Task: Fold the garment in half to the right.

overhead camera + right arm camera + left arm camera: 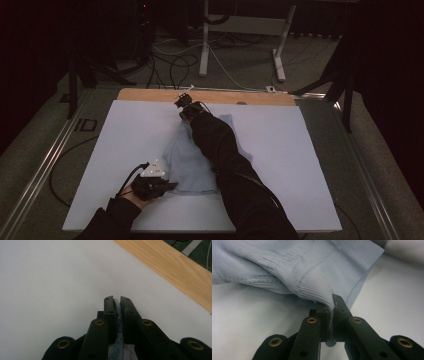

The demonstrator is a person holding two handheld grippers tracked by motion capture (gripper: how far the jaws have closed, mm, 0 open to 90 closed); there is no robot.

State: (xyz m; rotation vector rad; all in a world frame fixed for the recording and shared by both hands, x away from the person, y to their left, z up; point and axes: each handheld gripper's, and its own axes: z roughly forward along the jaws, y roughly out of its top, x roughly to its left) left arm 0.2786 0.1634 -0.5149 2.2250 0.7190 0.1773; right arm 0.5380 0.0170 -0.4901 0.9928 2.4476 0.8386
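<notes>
Sweater point(192, 162), pale blue knit, lies crumpled near the middle of the white board point(125, 135) that covers most of the table; I see it in the high view running from the near-left area up toward the far edge, partly under my right sleeve point(225, 155). My left gripper point(152, 186) sits at the sweater's near-left corner, low on the board, jaws pressed together on a ribbed hem; in the left gripper view the sweater point(294, 267) bunches up ahead of the jaws and a fold of the ribbing is squeezed between the pads, with bare board on both sides. My right gripper point(186, 106) is reached out to the far end of the sweater, close to the wooden strip point(210, 96) along the board's far edge. Right gripper view: jaws nearly together, pinching a thin band of blue fabric point(118, 322) that shows in the slit between the pads; white board point(50, 277) lies ahead and the wooden strip point(175, 267) crosses the upper right corner. Both grippers are clamped on the cloth, well apart from each other, one at each end. Room around the table is dark; cables point(175, 62) and a metal stand point(240, 40) are on the floor beyond it.
</notes>
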